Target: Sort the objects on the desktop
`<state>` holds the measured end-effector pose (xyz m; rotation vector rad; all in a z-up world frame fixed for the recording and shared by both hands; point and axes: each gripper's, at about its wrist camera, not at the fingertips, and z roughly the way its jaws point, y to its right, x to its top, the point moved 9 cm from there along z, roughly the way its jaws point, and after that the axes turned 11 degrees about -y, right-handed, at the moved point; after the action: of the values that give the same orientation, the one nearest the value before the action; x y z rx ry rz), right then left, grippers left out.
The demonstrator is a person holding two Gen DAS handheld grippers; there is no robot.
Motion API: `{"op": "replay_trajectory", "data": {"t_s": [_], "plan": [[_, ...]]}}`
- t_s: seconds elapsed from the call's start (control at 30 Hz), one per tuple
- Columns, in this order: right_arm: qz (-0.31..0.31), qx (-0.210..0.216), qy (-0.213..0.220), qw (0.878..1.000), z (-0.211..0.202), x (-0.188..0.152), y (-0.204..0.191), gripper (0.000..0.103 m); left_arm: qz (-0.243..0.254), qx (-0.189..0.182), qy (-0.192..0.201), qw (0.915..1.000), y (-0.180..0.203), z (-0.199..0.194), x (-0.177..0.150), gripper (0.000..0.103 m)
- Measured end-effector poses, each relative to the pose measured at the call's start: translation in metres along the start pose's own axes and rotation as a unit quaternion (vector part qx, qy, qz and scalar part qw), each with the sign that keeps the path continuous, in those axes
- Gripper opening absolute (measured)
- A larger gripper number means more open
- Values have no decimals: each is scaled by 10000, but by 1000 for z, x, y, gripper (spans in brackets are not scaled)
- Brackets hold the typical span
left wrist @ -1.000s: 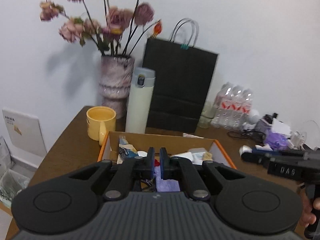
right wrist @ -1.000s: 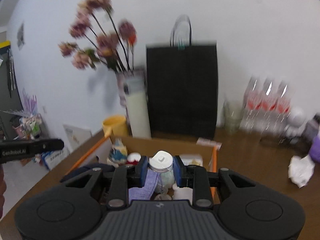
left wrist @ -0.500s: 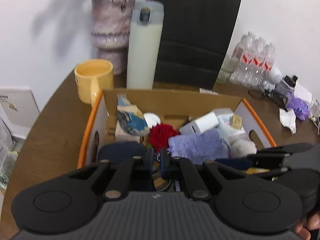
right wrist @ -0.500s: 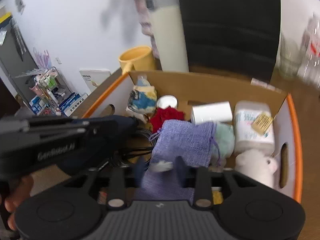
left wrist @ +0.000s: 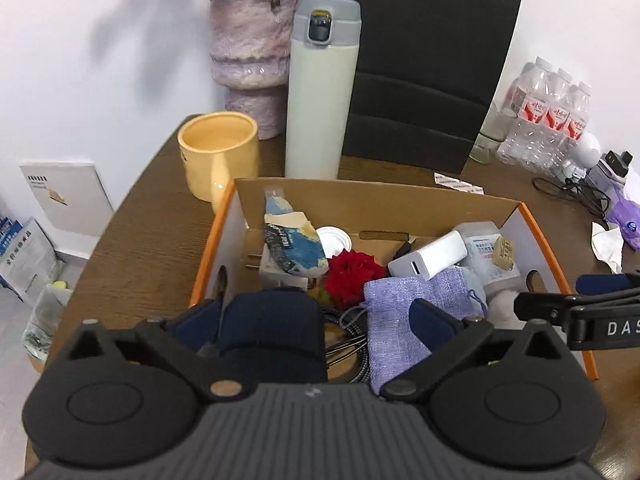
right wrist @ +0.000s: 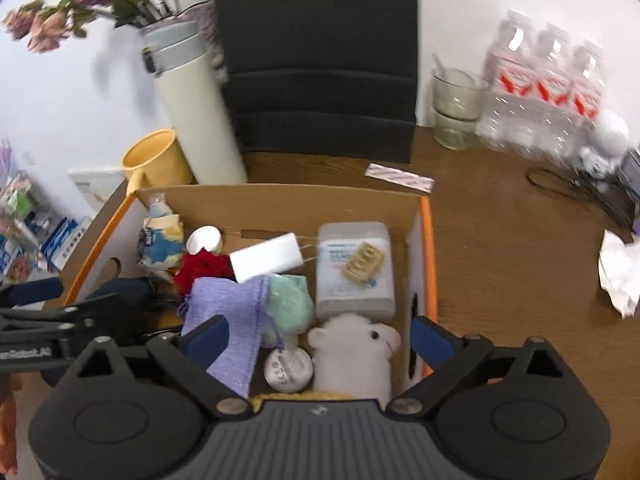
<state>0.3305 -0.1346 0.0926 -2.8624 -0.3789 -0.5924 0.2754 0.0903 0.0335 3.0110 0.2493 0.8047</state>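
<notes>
**Both grippers spread over the filled box, a drop seemingly just made**

The left gripper hangs over the near left corner of the cardboard box with its jaws spread wide and nothing between the pads; a dark navy object lies directly under it, apart from both fingers as far as the view shows. The right gripper is likewise released, its fingers straddling the near right part of the box above a white plush toy and a small round white container, gripping neither.

The step in hand looks like the release phase of sorting: items are in the box and both tools are empty. The next move probably calls for lifting clear and going for something on the table, such as the crumpled tissue to the right.

Just beyond the grippers lie a lilac pouch, a red fabric rose, a white charger and a wipes pack, so the box interior is crowded. Its orange-edged walls stand just beside both tools; rising straight up is the safe exit. Open tabletop lies right of the box. Behind it, the yellow mug, thermos, vase, black paper bag, glass and water bottles close off the far side.
</notes>
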Motion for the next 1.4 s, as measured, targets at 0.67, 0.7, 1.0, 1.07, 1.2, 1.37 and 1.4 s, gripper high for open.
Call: {"op": "replay_trajectory", "data": {"t_s": [0.67, 0.7, 1.0, 1.07, 1.2, 1.37, 1.4], "plan": [[299, -368, 2444, 9685, -78, -133, -17, 103, 370, 98, 1642, 9857, 36, -90, -117, 103], [266, -403, 2441, 9686, -79, -144, -19, 103, 322, 44, 1638, 9860, 35, -93, -129, 103], [201, -377, 2153, 9756, -71, -238, -21, 103, 128, -60, 1322, 9911, 26, -86, -210, 103], [151, -485, 2097, 9764, -65, -248, -20, 103, 327, 26, 1283, 9912, 27, -80, -219, 103], [244, -551, 1978, 9784, -51, -252, -20, 103, 381, 156, 1135, 9927, 21, -62, -224, 103], [109, -664, 1929, 9789, -31, -242, -33, 103, 286, 143, 903, 9954, 12, -39, -223, 103], [58, -727, 1902, 9790, -26, -239, -37, 103, 290, 158, 878, 9956, 11, -35, -222, 103]]}}
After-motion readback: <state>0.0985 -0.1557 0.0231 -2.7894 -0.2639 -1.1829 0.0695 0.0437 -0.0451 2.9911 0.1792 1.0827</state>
